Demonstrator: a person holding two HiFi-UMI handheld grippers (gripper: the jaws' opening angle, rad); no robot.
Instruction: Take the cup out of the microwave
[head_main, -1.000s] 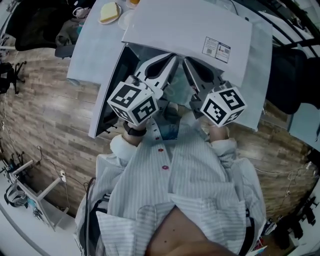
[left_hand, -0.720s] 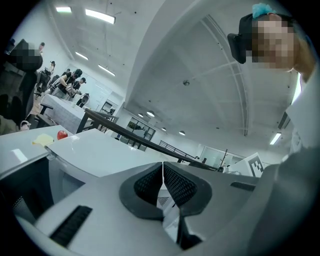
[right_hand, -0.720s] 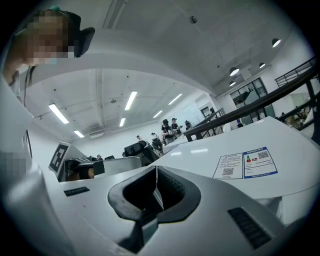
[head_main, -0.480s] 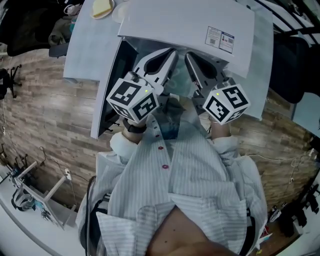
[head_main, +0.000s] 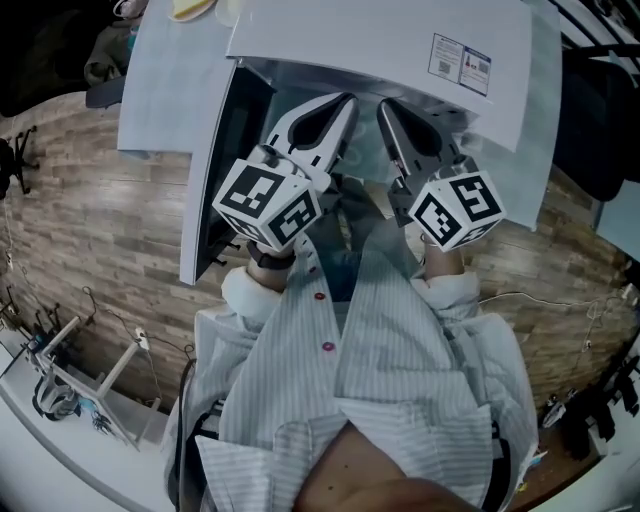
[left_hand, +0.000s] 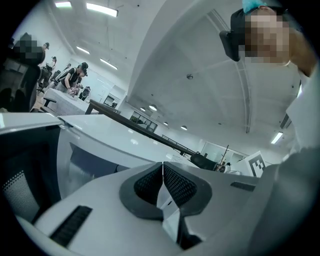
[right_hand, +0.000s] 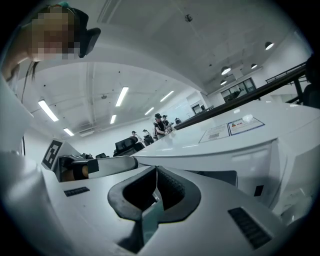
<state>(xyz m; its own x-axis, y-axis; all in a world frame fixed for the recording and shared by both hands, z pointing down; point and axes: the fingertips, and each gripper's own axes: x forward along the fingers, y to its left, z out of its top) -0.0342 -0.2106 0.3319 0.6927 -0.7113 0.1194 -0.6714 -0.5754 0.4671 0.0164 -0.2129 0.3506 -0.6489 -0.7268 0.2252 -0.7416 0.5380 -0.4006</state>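
Sticker on microwave top shows print too small to read.

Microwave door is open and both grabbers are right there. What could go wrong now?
The left gripper and right gripper are both shut, so pushing in might knock a cup over instead of grabbing it. The open door, close beside the left gripper, could get bumped. No cup shows in any view, so the reach is partly blind.

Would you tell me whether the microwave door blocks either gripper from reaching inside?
No. The door is swung open leftward; nothing visible blocks the opening before the left gripper or right gripper. The cup cannot be seen.
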